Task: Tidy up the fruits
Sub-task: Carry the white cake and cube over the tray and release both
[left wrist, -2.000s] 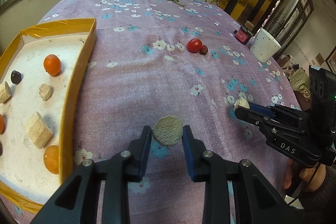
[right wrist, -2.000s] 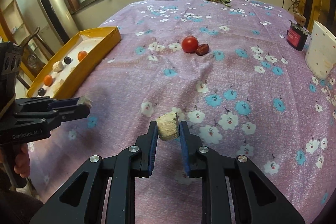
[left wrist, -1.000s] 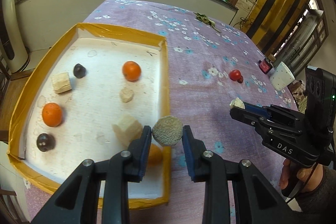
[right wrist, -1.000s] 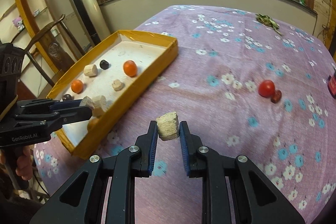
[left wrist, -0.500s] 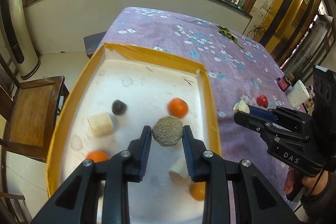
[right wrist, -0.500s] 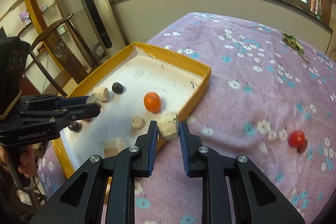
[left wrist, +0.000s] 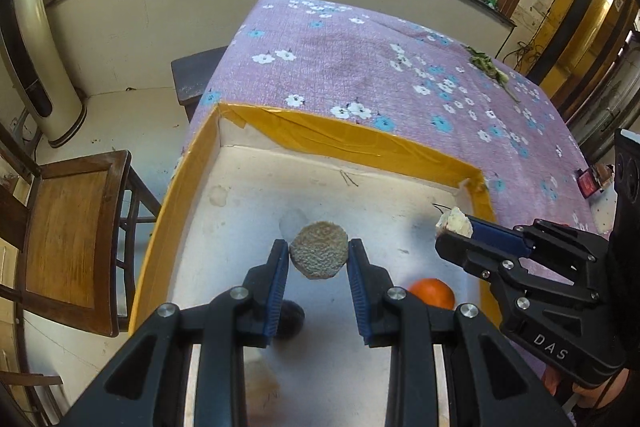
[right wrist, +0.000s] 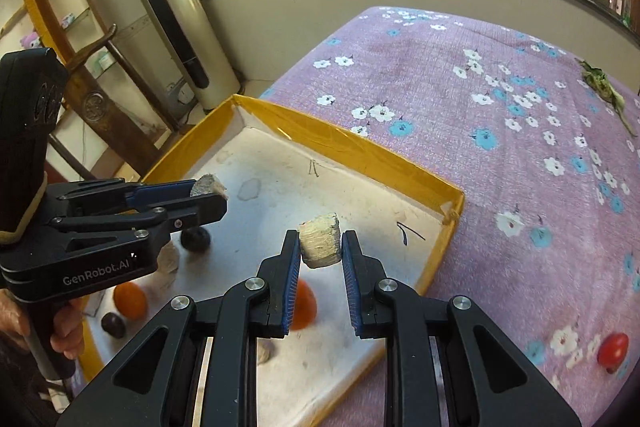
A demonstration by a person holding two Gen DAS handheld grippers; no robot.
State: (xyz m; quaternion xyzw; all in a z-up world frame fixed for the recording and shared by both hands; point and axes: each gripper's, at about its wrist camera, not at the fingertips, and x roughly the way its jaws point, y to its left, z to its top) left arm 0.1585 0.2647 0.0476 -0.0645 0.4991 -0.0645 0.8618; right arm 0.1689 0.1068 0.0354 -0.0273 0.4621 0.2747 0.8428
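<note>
My left gripper [left wrist: 319, 259] is shut on a round rough greenish-grey fruit [left wrist: 319, 254] and holds it above the white floor of the yellow-rimmed tray [left wrist: 352, 141]. My right gripper [right wrist: 320, 247] is shut on a beige cut fruit chunk [right wrist: 320, 244], also above the tray [right wrist: 360, 147], near its right wall. In the tray lie oranges [left wrist: 433, 291] [right wrist: 129, 299], dark plums [right wrist: 195, 238] [left wrist: 289, 319] and beige chunks [right wrist: 168, 259]. Each gripper shows in the other's view: the right one [left wrist: 454, 227], the left one [right wrist: 208, 189].
A red tomato [right wrist: 613, 347] lies on the purple flowered tablecloth [right wrist: 500, 107] right of the tray. A wooden chair [left wrist: 68, 231] stands left of the table. Green leaves [left wrist: 486, 65] lie at the far edge. A tall air conditioner [right wrist: 172, 15] stands by the wall.
Both grippers have carried their pieces left from the open cloth to above the tray, and in the last half second further toward its far end. Both stayed shut.
</note>
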